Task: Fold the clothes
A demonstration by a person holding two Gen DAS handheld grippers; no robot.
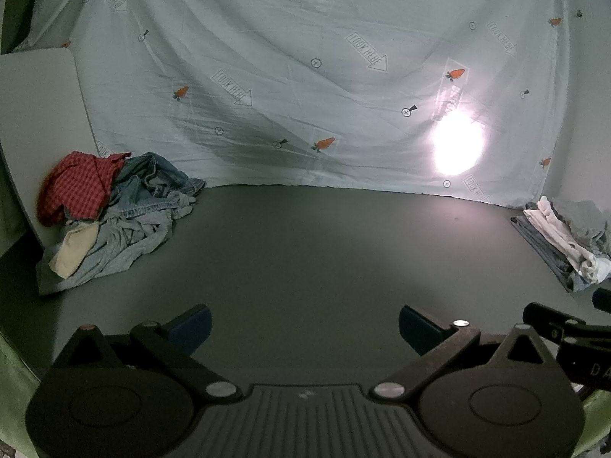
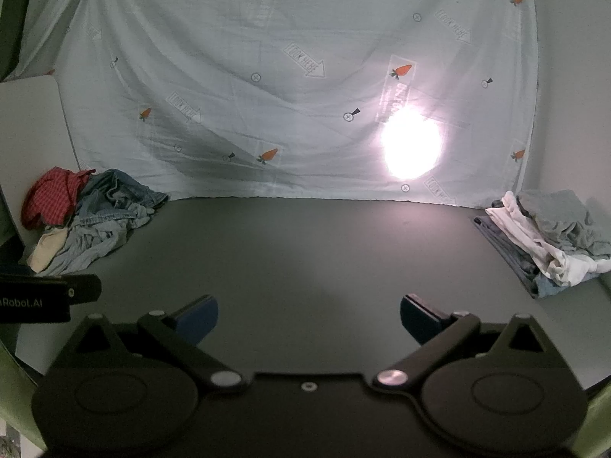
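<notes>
Dark grey matte tabletop (image 1: 305, 252) lies bare between 2 heaps: crumpled unfolded clothes pile (image 1: 110, 210) far left, folded clothes stack (image 2: 550, 236) far right. Left gripper (image 1: 305, 328) and right gripper (image 2: 309, 320) gape wide, empty, seemingly ready to fetch a garment.

Unfolded pile (image 1: 114, 213): a loose, crumpled heap at the far left of the table (image 1: 305, 252), against the backdrop. It contains a red checked shirt (image 1: 76, 187) on top at the left, blue denim (image 1: 160, 183) behind, a grey-blue garment (image 1: 114, 244) spread toward the front, and a cream piece (image 1: 74, 250) at the near left edge.

Folded stack (image 2: 550, 244): at the far right of the table, well apart from the pile. White garment (image 2: 534, 240) lies on blue layers, with a grey one (image 2: 561, 217) on top.
</notes>
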